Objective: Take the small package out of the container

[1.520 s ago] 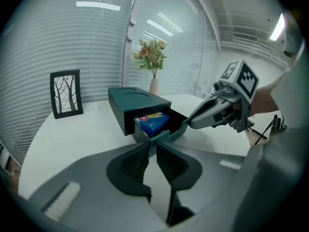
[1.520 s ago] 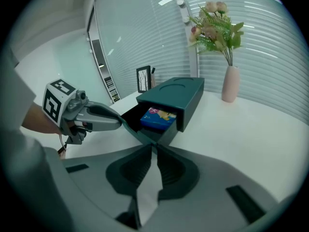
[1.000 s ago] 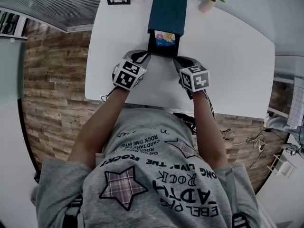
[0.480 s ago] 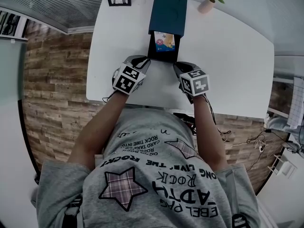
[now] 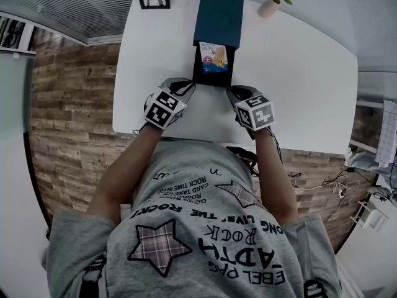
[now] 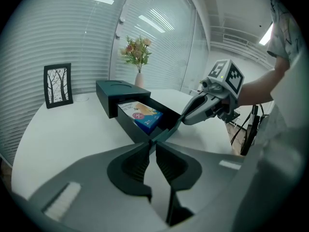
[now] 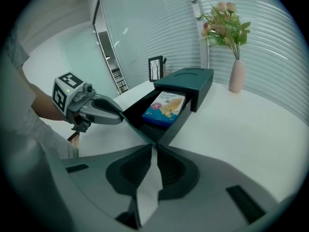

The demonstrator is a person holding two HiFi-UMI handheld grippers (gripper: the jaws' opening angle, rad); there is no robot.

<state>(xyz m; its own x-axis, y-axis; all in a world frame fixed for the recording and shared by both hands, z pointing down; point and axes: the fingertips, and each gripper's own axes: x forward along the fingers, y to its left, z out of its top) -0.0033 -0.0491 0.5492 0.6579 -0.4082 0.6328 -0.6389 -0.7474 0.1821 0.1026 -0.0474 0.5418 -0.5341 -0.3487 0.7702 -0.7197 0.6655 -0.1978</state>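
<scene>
With the left gripper (image 5: 190, 87) and right gripper (image 5: 231, 92) fingers each pinching a front corner of the open drawer (image 5: 211, 79), where the small package (image 5: 214, 57) lies, an uneven pull could skew it or slide it toward the counter (image 5: 298, 92) edge, past the bare strip.

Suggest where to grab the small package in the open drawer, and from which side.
Near short end, from above. The package lies flat, face up, in the drawer; the side walls sit close to its long edges and the container crowds its far end, but a gap shows before the front wall. Probably room for a tool jaw there.
</scene>
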